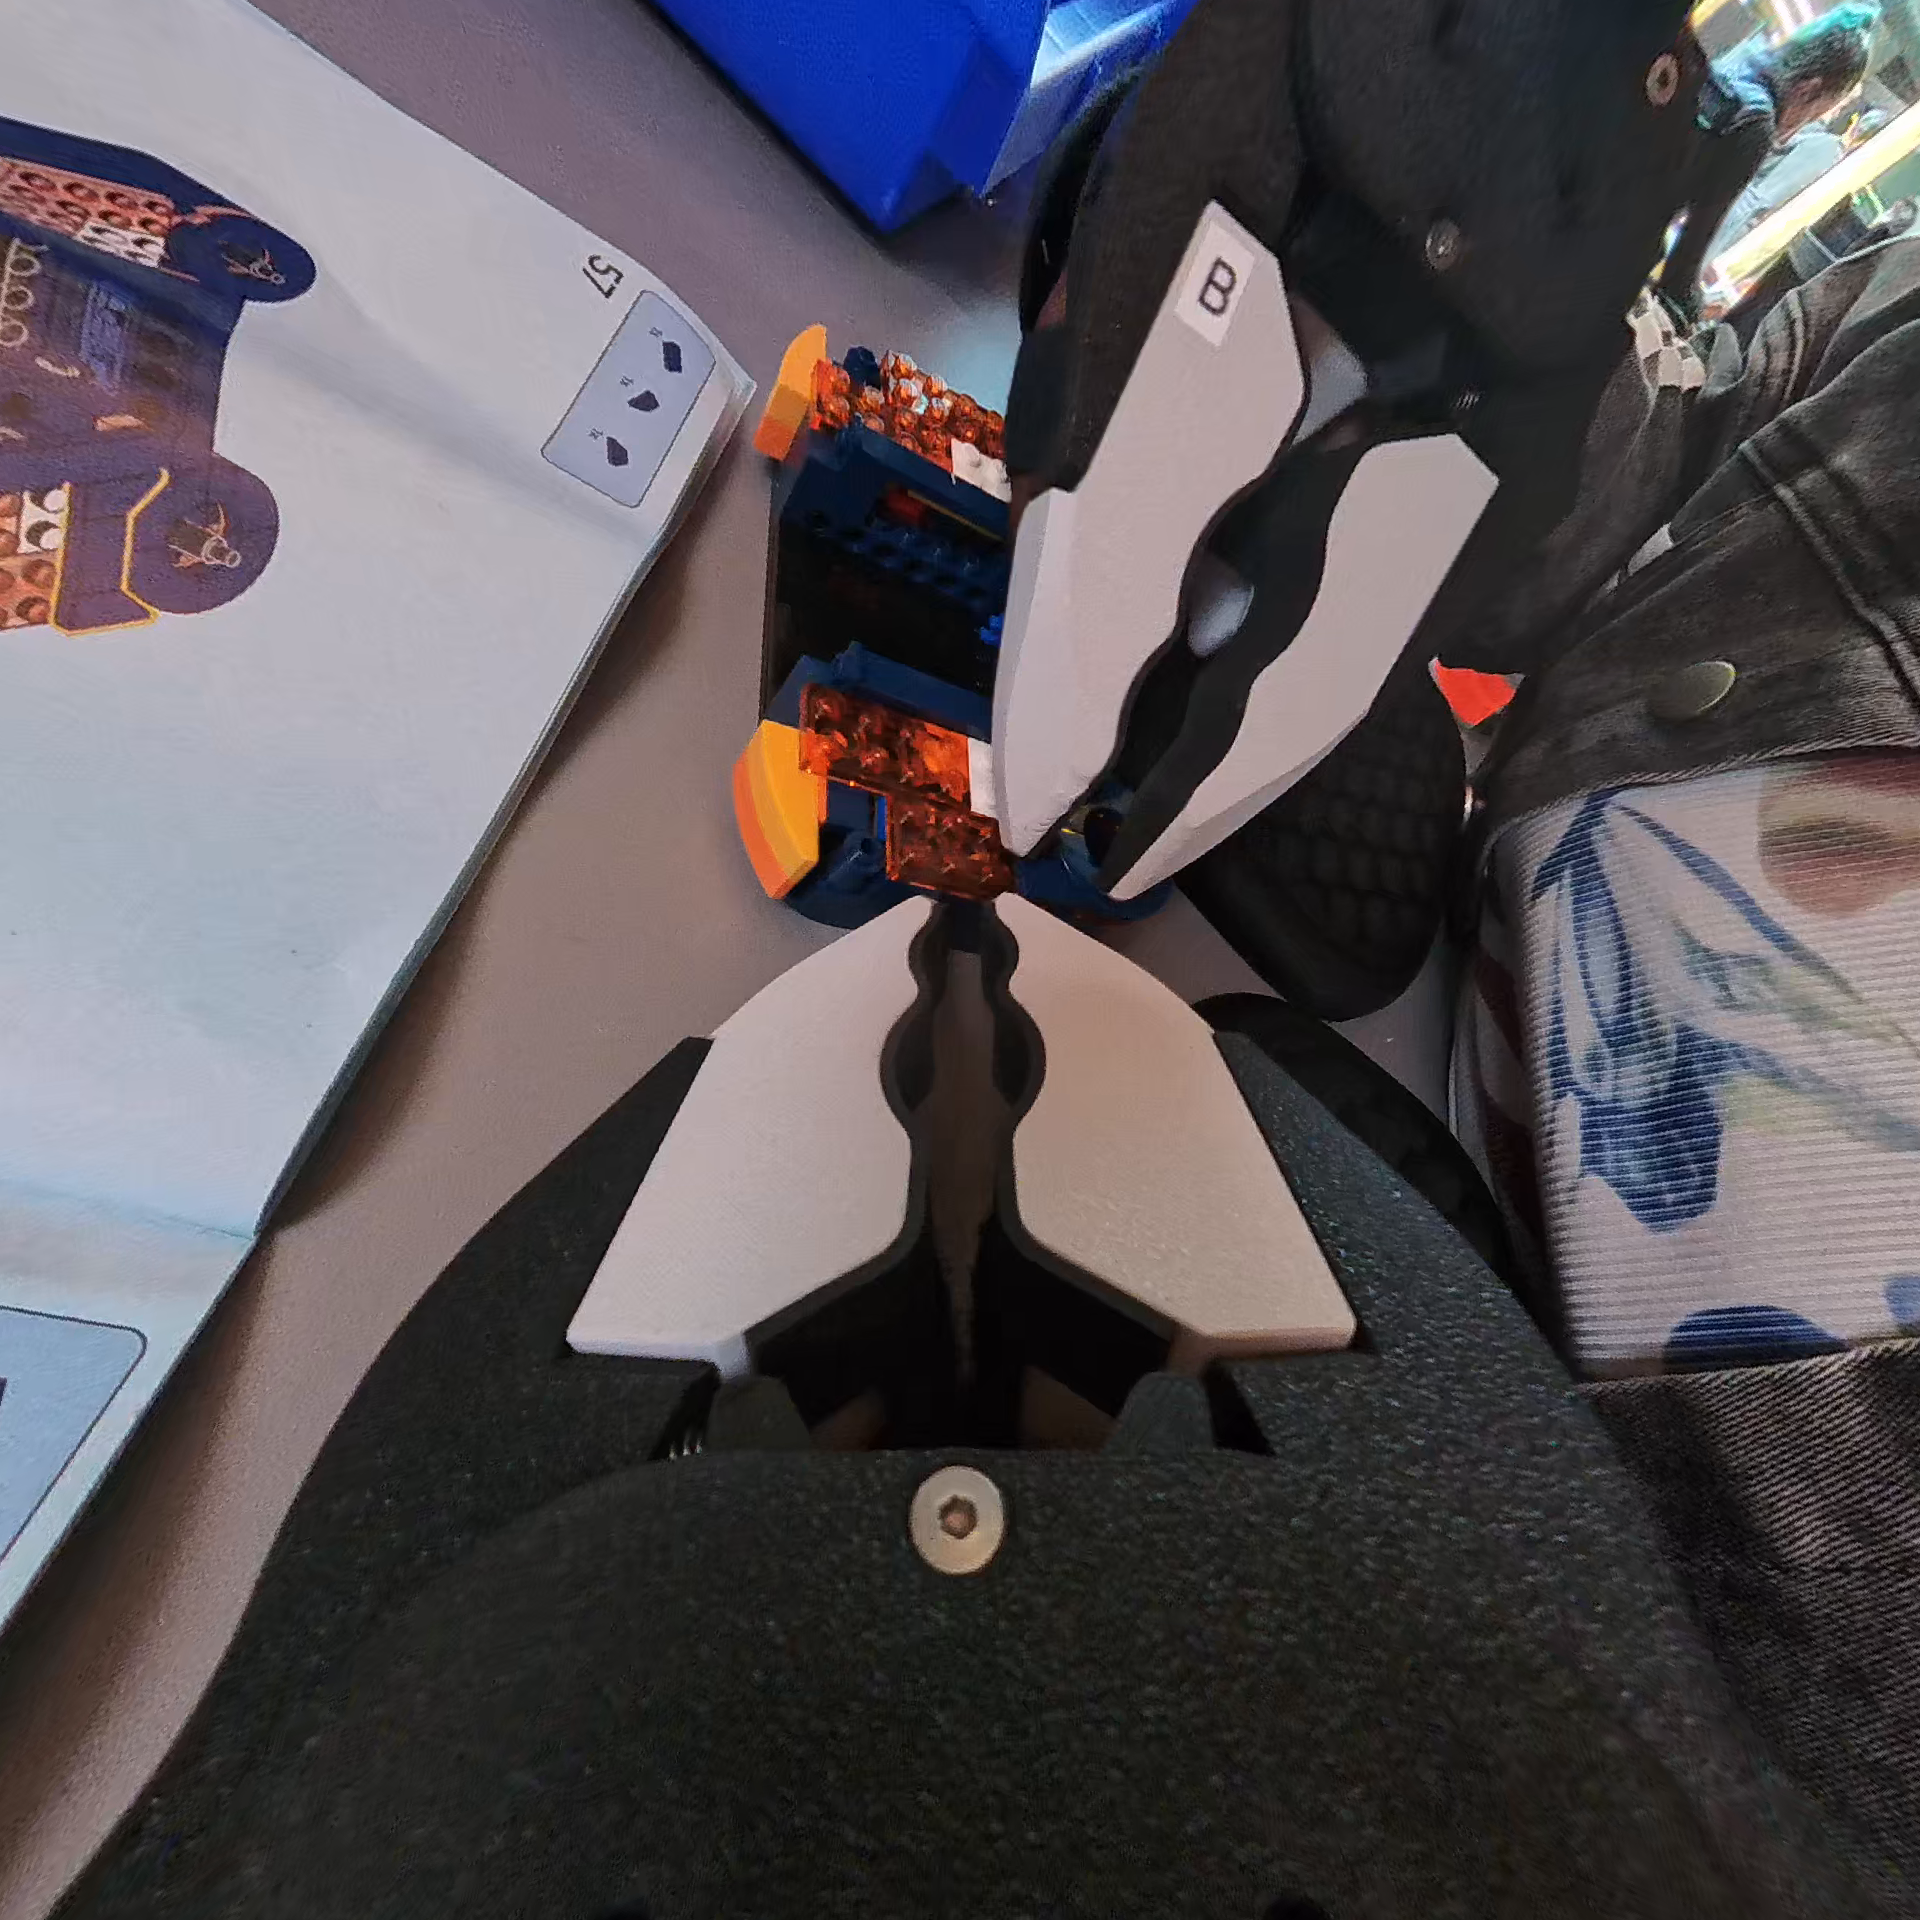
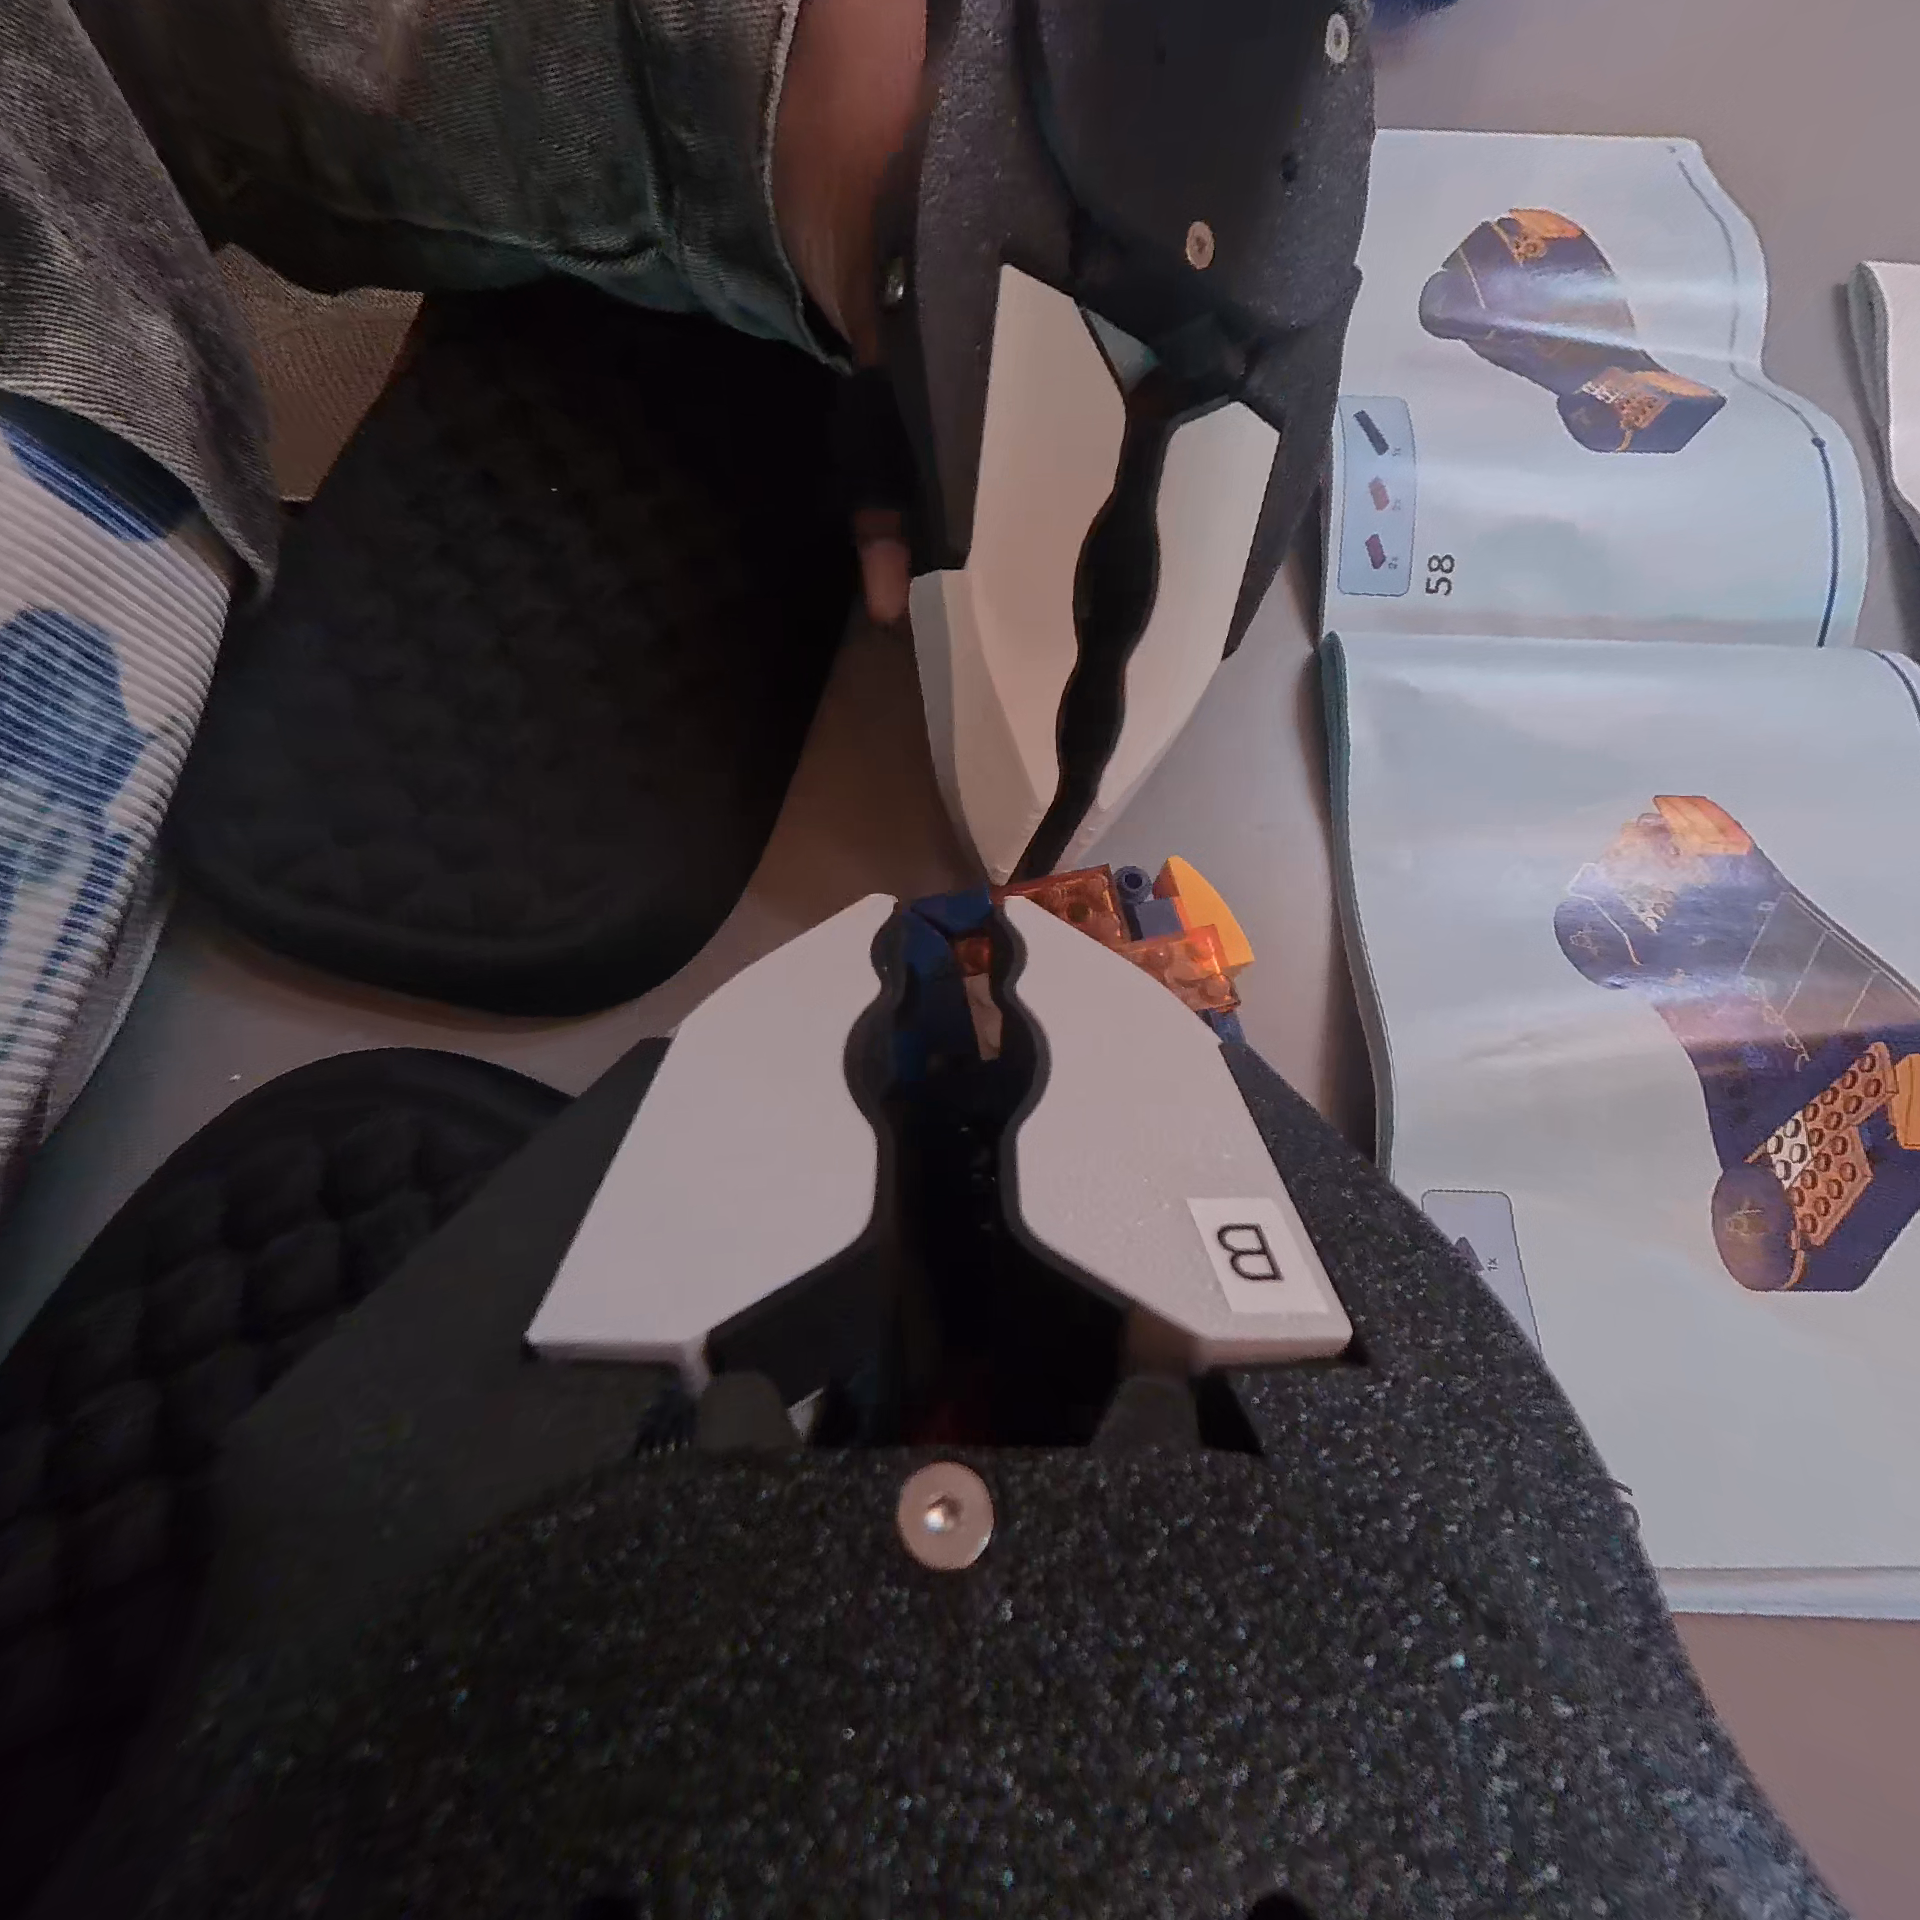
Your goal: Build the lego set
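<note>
The lego model [image 1: 894, 582] is dark blue with clear orange plates and orange curved ends, and lies on the grey table; it also shows in the right wrist view [image 2: 1174, 935]. My left gripper [image 1: 961, 916] is shut, its tips touching the model's near edge by an orange plate. My right gripper [image 1: 1070, 868] comes in from the upper right and is shut on a dark blue part of the model. In the right wrist view, blue pieces sit between my right gripper's [image 2: 951, 912] jaws and my left gripper [image 2: 1013, 868] points down onto the model, shut.
An open instruction booklet [image 1: 364, 727] lies left of the model; it also shows in the right wrist view [image 2: 1662, 1143]. A blue box [image 1: 883, 94] stands behind. Black quilted pads [image 2: 499, 675] and a person's denim sleeve [image 2: 416, 135] are close by. My left and right fingertips are right by each other.
</note>
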The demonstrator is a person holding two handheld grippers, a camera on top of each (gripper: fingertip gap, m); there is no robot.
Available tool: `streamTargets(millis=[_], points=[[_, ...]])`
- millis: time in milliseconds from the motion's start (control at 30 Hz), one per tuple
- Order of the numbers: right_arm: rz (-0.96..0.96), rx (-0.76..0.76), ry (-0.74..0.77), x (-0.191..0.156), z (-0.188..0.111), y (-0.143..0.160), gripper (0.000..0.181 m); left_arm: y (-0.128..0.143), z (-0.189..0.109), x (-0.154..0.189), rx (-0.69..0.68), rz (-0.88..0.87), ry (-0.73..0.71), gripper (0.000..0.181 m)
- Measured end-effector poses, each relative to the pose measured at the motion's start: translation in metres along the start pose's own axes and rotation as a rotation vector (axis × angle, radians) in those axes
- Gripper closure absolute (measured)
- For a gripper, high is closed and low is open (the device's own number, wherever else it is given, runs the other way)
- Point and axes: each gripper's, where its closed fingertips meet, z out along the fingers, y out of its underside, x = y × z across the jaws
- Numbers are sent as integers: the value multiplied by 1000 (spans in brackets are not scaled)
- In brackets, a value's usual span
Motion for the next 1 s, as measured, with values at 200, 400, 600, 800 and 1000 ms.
streamTargets(millis=[200, 400, 600, 800, 1000], points=[[20, -1, -28, -2, 1, -1, 153, -2, -1, 0, 16, -11, 5, 176], [90, 155, -27, -1, -12, -29, 133, -11, -10, 7, 100, 8, 62, 174], [93, 155, 83, 15, -40, -28, 143, -19, -33, 17, 186, 139, 78, 172], [170, 65, 201, 26, -62, 3, 141, -40, -133, -17, 428, 193, -374, 152], [253, 19, 232, 24, -66, 25, 132, 19, -156, -23, 142, 147, -539, 152]])
